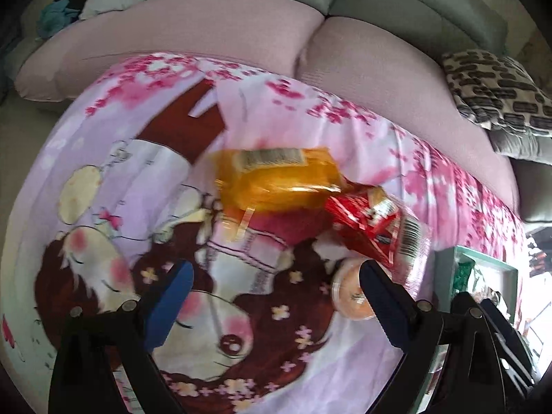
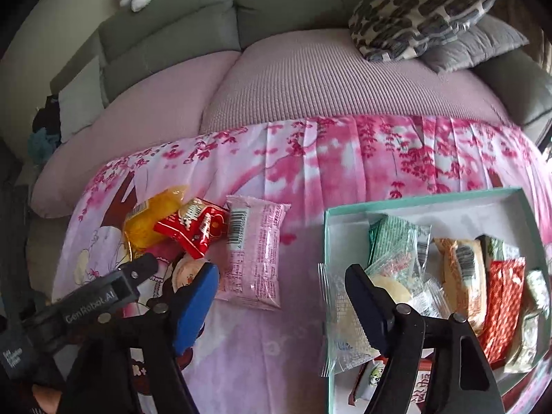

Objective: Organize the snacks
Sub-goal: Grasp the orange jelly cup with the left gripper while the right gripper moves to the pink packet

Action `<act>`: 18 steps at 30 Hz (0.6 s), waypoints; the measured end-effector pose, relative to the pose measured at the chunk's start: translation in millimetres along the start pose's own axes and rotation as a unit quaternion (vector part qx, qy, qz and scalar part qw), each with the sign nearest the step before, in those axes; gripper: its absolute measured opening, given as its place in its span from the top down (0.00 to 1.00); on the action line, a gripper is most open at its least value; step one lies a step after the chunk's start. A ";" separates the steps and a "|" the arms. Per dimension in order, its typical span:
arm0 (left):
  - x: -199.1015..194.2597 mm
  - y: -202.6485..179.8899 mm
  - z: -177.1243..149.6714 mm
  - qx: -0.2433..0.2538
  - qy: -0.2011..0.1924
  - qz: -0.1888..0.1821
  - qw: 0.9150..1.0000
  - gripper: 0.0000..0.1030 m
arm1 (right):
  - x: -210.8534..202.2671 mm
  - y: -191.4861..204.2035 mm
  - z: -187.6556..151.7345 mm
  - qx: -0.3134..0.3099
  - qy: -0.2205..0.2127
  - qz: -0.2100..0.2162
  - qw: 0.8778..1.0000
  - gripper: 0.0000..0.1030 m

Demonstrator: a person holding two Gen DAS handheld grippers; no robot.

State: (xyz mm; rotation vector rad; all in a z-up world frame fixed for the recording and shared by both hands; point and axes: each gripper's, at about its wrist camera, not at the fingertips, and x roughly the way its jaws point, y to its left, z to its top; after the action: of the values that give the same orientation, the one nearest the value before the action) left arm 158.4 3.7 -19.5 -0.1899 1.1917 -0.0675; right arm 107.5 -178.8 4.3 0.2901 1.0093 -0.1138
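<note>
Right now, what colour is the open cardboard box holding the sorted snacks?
Mint green box with a white inside; clearest in the right wrist view.

**Pinks, reds and a teal box**

The cloth (image 2: 310,158) is pink with darker pink blossoms and a cartoon girl with brown hair. On it lie a yellow packet (image 1: 276,179), a red packet (image 2: 193,227) with white print, and a pale pink packet (image 2: 253,255). The box (image 2: 414,198) has a teal rim and white inside. The cushion (image 2: 421,10) is cream with dark blocks. One gripper pad (image 2: 195,307) is blue.
</note>
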 end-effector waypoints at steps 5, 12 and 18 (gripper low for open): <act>7.1 -15.3 -1.1 0.013 0.007 -0.019 1.000 0.06 | -4.0 -11.0 1.7 0.014 -0.004 -0.007 1.000 0.24; 16.5 -38.3 -3.9 0.044 0.017 -0.033 0.998 0.18 | -5.2 -19.6 2.7 0.025 -0.004 -0.009 1.000 0.24; 18.4 -48.8 -7.1 0.056 0.021 -0.045 0.997 0.36 | -7.8 -25.7 3.9 0.036 -0.006 -0.010 0.999 0.25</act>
State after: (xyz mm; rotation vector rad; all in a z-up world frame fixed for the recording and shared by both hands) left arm 160.9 -47.8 -30.1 -0.1436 1.2180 -0.2182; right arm 100.7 -204.8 8.1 0.3445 0.9977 -0.1700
